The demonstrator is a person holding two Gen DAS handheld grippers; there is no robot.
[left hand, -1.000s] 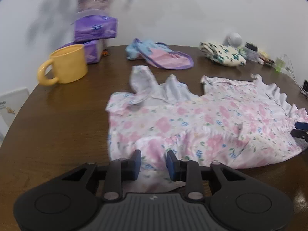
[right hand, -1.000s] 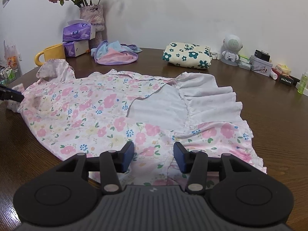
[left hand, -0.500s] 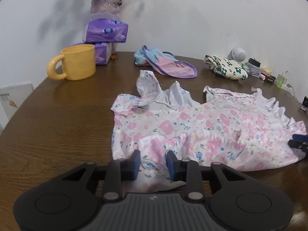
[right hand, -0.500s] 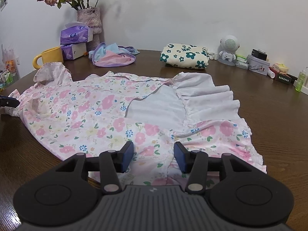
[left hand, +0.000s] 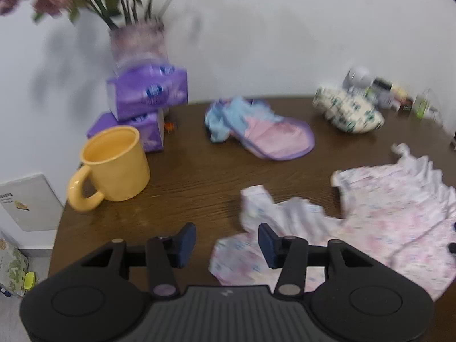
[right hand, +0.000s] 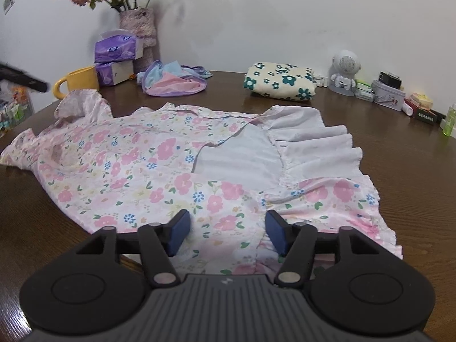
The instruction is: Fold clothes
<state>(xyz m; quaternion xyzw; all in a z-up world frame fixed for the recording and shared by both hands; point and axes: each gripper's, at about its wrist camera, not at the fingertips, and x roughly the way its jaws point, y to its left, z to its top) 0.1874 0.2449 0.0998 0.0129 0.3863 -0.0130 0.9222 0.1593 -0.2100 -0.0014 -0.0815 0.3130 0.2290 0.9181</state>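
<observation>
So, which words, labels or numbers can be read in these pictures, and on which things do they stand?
No text can be read with certainty.
Purple tissue packs: blue oval logo, lettering too small.
Dark box at the table's right end: a pale line of characters, too small.
White panel by the wall: dark print, blurred.
Both grippers' housing: a small emblem, no letters.

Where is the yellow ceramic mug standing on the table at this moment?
The yellow ceramic mug stands upright at the left edge of the brown wooden table, just in front of the stacked purple tissue packs, apart from the pink floral dress.
</observation>
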